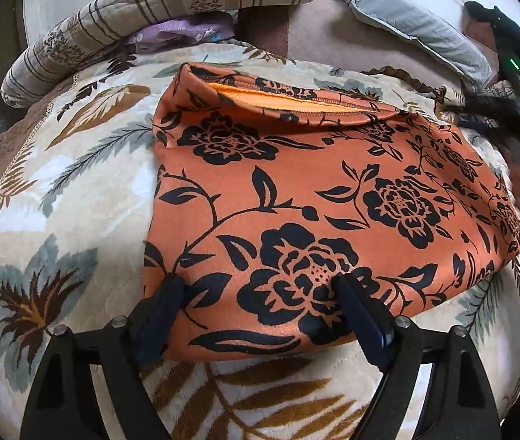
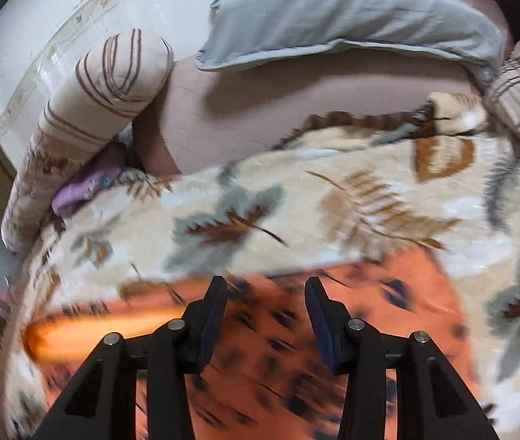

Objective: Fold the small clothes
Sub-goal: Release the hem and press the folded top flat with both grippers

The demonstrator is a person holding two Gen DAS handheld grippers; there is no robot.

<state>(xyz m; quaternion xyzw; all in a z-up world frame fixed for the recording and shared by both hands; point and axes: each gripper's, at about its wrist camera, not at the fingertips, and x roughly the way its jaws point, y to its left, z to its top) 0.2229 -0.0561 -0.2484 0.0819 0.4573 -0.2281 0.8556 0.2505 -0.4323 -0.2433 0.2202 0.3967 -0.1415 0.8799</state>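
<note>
In the left wrist view, the left gripper [image 1: 260, 286] has its jaws spread wide and grasping nothing, over the near edge of the orange flowered cloth [image 1: 296, 190] that lies on the leaf-patterned blanket [image 1: 58, 201].

In the right wrist view, the right gripper [image 2: 265, 289] has its jaws apart and empty above the blurred cloth [image 2: 370, 293]; beyond them lies a grey pillow [image 2: 333, 18].

1. Left wrist view: low, close over the orange floral garment [image 1: 315, 201] on the leaf-print blanket [image 1: 58, 201], facing along its fingers toward the bed's far end.
2. Right wrist view: close above the same garment [image 2: 333, 330], motion-blurred, facing the grey pillow [image 2: 333, 18].
3. Shared: garment, blanket, grey pillow [image 1: 425, 25], striped bolster [image 1: 149, 11] [image 2: 94, 102].
</note>
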